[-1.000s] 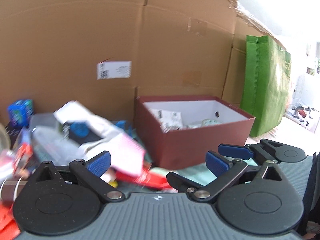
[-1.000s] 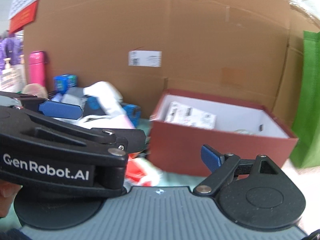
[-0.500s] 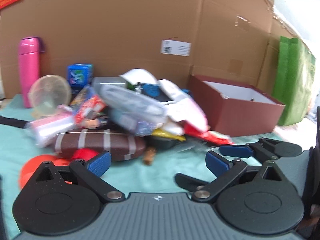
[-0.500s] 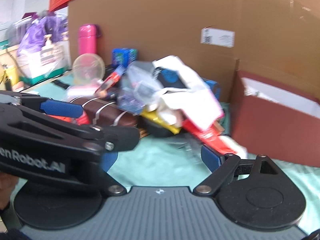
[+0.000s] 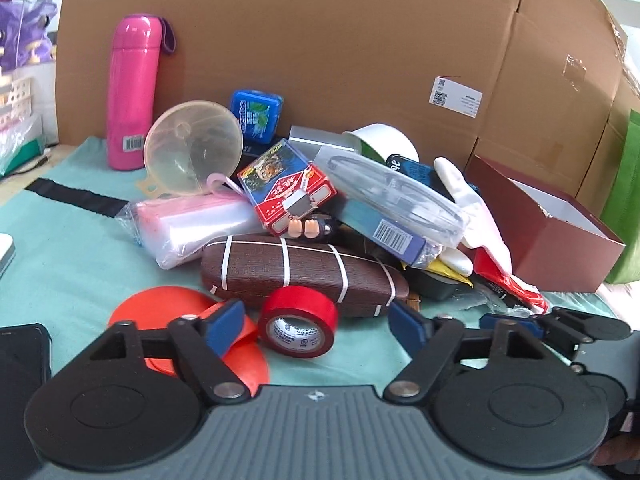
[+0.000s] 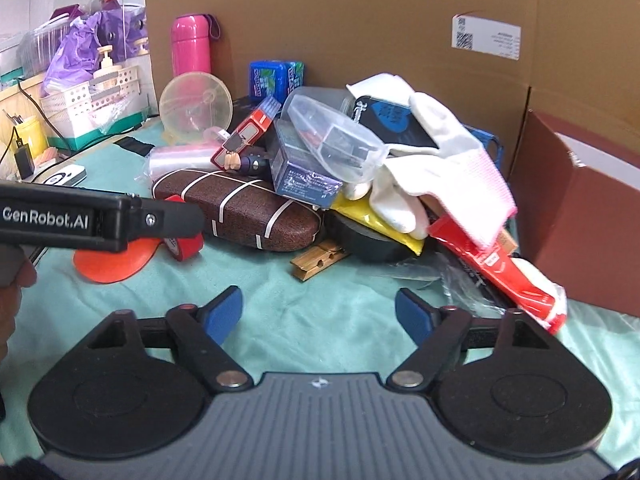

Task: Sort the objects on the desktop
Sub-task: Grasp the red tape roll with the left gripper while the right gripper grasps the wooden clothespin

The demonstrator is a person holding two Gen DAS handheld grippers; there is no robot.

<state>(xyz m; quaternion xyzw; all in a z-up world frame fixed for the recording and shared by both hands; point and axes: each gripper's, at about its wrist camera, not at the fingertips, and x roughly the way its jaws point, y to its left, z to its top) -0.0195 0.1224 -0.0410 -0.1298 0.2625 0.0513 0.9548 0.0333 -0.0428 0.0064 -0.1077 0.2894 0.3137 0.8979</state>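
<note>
2 grippers hung in front of the heap, both with jaws spread wide and holding nothing. My left gripper (image 5: 316,322) hovered low over the surface (image 5: 80,264), its blue pads flanking the roll of red tape (image 5: 298,322), which stood on edge just in front of the brown glasses case (image 5: 300,274) and beside the orange disc (image 5: 168,312). My right gripper (image 6: 318,312) faced bare green cloth, with the wooden clothespin (image 6: 318,263) a little ahead of it.

The tape looked like my next pick. To do it well I judged I should drop the left jaws squarely over the roll's flat sides, keep clear of the disc's rim, and close gently so the roll did not squirt away toward the case. Its likely home was the maroon box (image 5: 560,240), which stood at the right end of the pile.

From the left wrist I saw the tape's printed core and the clear plastic bag (image 5: 192,224) plainly, but not the clothespin clearly. From the right wrist I saw the white glove (image 6: 444,160) draped over the heap, the red packet (image 6: 500,268) under it, and my left gripper crossing in front of the tape, hiding most of it.
</note>
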